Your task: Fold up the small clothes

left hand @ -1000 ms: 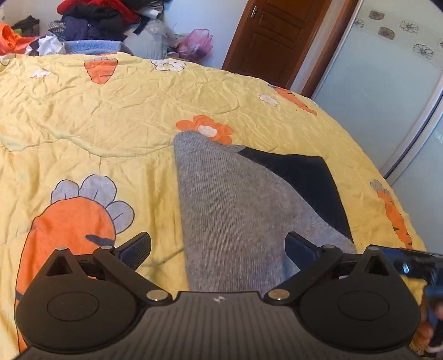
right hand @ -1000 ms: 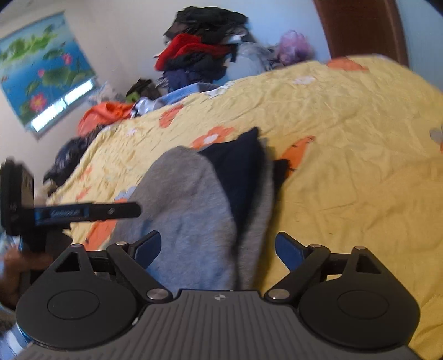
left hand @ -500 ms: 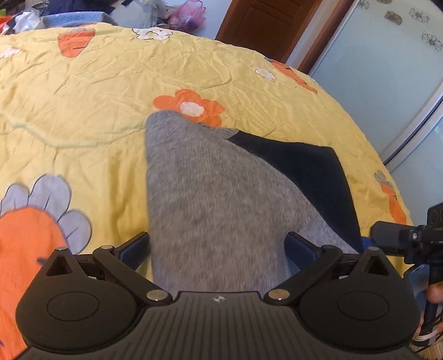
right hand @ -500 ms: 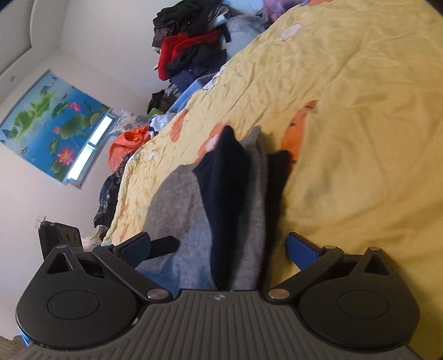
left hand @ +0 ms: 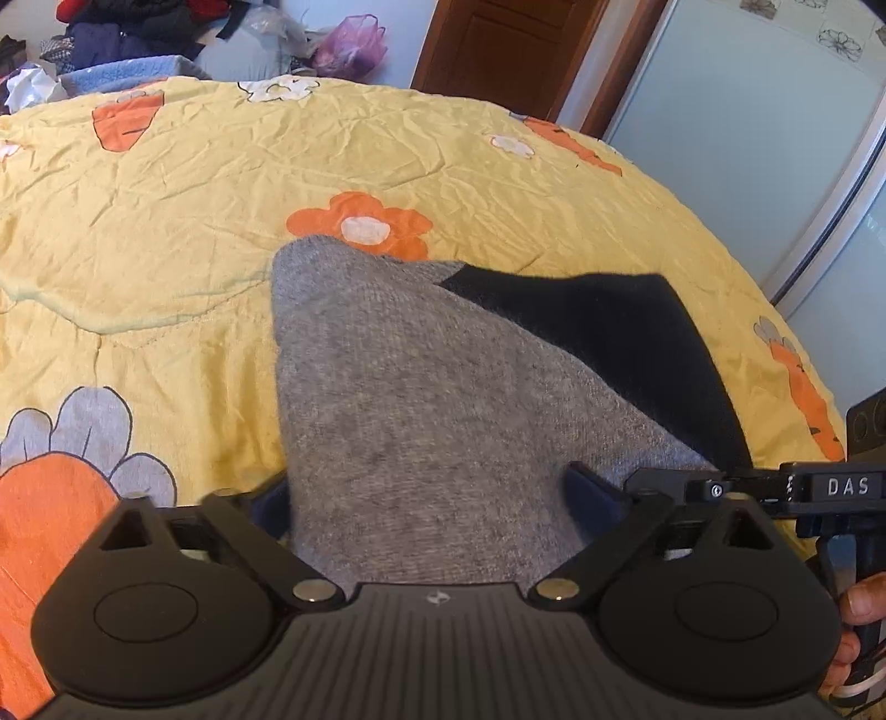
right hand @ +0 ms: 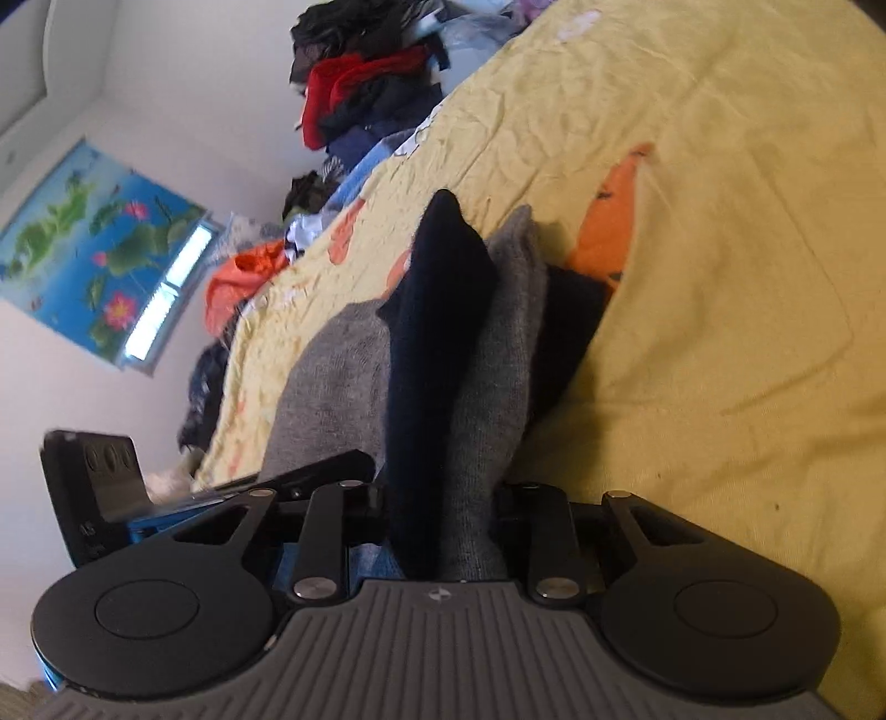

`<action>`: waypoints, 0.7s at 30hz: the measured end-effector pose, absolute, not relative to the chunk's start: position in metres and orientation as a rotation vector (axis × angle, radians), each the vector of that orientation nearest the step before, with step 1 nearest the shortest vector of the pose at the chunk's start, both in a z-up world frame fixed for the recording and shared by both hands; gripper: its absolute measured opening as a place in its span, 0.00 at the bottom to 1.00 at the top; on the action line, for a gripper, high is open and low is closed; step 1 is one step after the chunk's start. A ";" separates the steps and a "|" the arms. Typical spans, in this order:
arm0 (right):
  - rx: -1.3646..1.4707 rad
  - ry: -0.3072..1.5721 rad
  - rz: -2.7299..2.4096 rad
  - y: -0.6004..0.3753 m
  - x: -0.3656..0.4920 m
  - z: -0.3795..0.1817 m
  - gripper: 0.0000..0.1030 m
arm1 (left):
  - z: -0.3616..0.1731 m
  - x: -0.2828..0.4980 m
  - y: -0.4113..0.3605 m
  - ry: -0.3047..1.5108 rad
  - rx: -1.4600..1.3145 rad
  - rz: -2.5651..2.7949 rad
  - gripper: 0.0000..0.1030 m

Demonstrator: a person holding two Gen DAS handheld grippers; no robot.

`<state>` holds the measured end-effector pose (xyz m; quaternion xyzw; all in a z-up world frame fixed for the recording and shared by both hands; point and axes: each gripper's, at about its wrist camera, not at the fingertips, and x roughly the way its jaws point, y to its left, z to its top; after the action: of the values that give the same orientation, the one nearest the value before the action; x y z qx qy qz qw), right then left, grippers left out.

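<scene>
Garment, grey with navy, lies lower centre on the bed. Your right gripper is closing, pinching its bunched edge; your left gripper straddles the cloth, closing, to lift both corners together.

Open yellow bedspread is seen across the left and upper part of the left wrist frame, and across the right half of the right wrist frame. The lower middle is taken up by the grey and navy garment. The far bed edge is blocked by piled clothes; a door stands beyond.
</scene>
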<state>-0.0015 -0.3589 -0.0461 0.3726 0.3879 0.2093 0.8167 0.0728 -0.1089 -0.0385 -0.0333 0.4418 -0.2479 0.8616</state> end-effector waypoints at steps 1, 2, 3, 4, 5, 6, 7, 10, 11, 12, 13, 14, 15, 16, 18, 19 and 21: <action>0.794 0.824 0.437 -0.357 -0.003 -0.046 0.32 | -0.037 0.073 -0.106 0.929 -0.081 -0.517 0.77; 0.788 0.825 0.428 -0.354 -0.003 -0.045 0.32 | -0.037 0.074 -0.104 0.935 -0.094 -0.519 0.76; 0.776 0.827 0.422 -0.352 -0.003 -0.045 0.32 | -0.036 0.074 -0.102 0.937 -0.100 -0.521 0.71; 0.766 0.827 0.416 -0.351 -0.004 -0.043 0.32 | -0.035 0.074 -0.100 0.939 -0.108 -0.524 0.65; 0.762 0.828 0.411 -0.350 -0.004 -0.043 0.32 | -0.035 0.075 -0.097 0.943 -0.123 -0.530 0.62; 0.758 0.829 0.408 -0.349 -0.004 -0.042 0.32 | -0.035 0.076 -0.094 0.945 -0.141 -0.538 0.55; 0.756 0.827 0.405 -0.349 -0.005 -0.042 0.32 | -0.036 0.077 -0.089 0.948 -0.164 -0.548 0.49; 0.756 0.823 0.402 -0.345 -0.005 -0.043 0.32 | -0.040 0.084 -0.072 0.968 -0.270 -0.585 0.41; 0.755 0.821 0.400 -0.343 -0.004 -0.043 0.32 | -0.042 0.085 -0.066 0.974 -0.302 -0.599 0.41; 0.753 0.820 0.400 -0.342 -0.004 -0.043 0.32 | -0.044 0.087 -0.060 0.976 -0.338 -0.612 0.40; 0.751 0.817 0.402 -0.341 -0.005 -0.042 0.32 | -0.047 0.088 -0.055 0.980 -0.376 -0.624 0.39; 0.749 0.814 0.401 -0.339 -0.005 -0.041 0.32 | -0.050 0.089 -0.050 0.986 -0.408 -0.635 0.38; 0.750 0.812 0.399 -0.336 -0.004 -0.041 0.32 | -0.051 0.090 -0.046 0.987 -0.436 -0.646 0.37; 0.751 0.810 0.402 -0.336 -0.003 -0.040 0.32 | -0.052 0.090 -0.042 0.985 -0.458 -0.656 0.37; 0.753 0.810 0.406 -0.334 0.000 -0.039 0.32 | -0.052 0.089 -0.039 0.990 -0.471 -0.663 0.36; 0.755 0.809 0.406 -0.333 0.001 -0.038 0.32 | -0.050 0.088 -0.038 0.988 -0.466 -0.665 0.36; 0.755 0.804 0.413 -0.329 0.004 -0.035 0.32 | -0.045 0.086 -0.038 0.980 -0.452 -0.667 0.36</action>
<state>0.0039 -0.3291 -0.0348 0.3559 0.3792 0.1948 0.8317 0.0856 -0.0377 -0.0451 -0.2113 0.4576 -0.3116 0.8055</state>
